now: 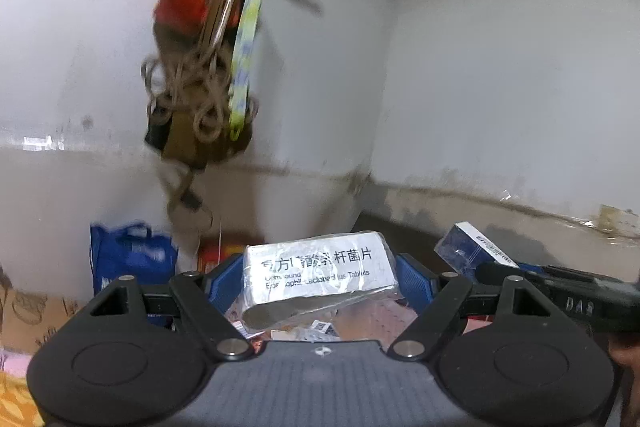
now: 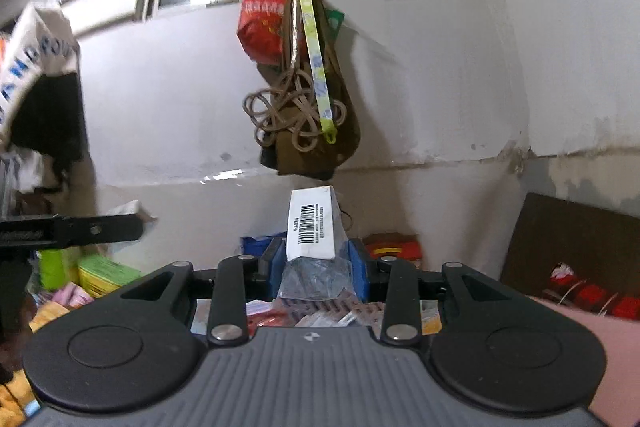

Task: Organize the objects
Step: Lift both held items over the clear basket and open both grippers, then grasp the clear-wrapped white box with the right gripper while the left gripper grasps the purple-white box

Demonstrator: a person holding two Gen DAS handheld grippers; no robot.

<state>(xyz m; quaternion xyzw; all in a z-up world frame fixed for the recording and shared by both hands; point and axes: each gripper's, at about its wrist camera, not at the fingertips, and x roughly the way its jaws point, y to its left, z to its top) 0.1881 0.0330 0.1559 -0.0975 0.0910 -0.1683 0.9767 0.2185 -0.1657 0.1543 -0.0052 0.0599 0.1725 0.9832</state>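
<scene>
Between the left jaws sits a silver pack (image 1: 320, 277) of tablets in clear wrap, clamped across its width by the blue pads (image 1: 416, 277), which stand fairly wide because the pack is broad. It lies flat, its long axis running crosswise from pad to pad, the printed face up and tilted a little toward the camera. The left gripper (image 1: 320, 279) points nearly level at the white wall.

The right gripper (image 2: 316, 259) has its jaws drawn close together on a narrow white box (image 2: 314, 223) with a barcode, also in crinkled wrap. This box stands the other way: its long axis runs up and forward out of the jaws, so most of it pokes past the pads.

In the left view that white box shows off to the right, just beyond the pack, so the two hands ride side by side and near each other.

Below both, well apart from the held things, lies a heap of blister strips (image 2: 352, 311) and small packets. Farther out, a bundle of bags (image 2: 304, 79) hangs on the wall.

Each hand carries its own item, so I'd guess the next move is a set-down, and the pack will want a wide flat spot while the box goes in end first or gets tipped over.
</scene>
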